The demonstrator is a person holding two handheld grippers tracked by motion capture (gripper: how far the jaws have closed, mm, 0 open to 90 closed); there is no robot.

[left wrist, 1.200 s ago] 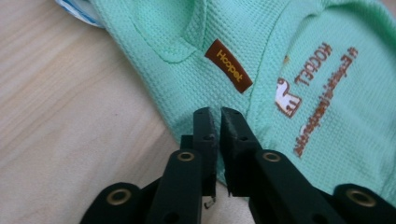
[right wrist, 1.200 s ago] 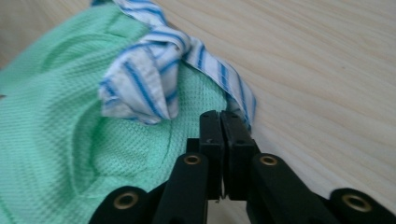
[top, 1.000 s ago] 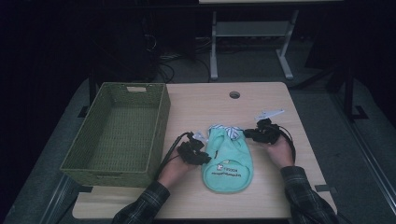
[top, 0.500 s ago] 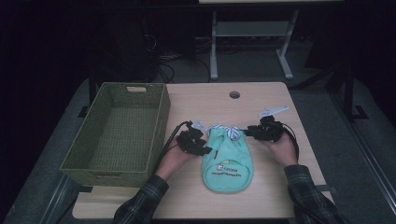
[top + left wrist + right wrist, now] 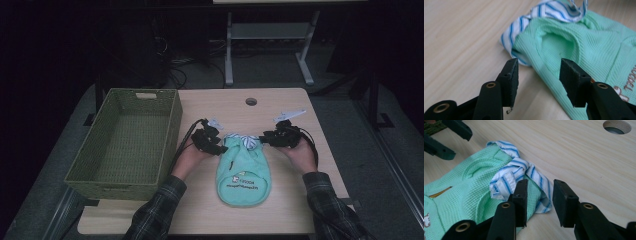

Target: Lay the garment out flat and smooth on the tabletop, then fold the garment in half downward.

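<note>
A green shirt (image 5: 243, 170) lies flat on the table (image 5: 280, 102) beside an empty basket (image 5: 127, 142). The left gripper (image 5: 537, 75) and right gripper (image 5: 537, 201) straddle its striped collar (image 5: 511, 173), jaws parted, gripping nothing; folding or binning likely remains undone.

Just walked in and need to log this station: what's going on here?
A person works two handheld grippers at a wooden table. Both sit at the collar end of a small green shirt with a blue-striped collar. The left gripper is open around the shirt's edge; the right gripper is open at the collar. An empty green basket waits to the left.
</note>
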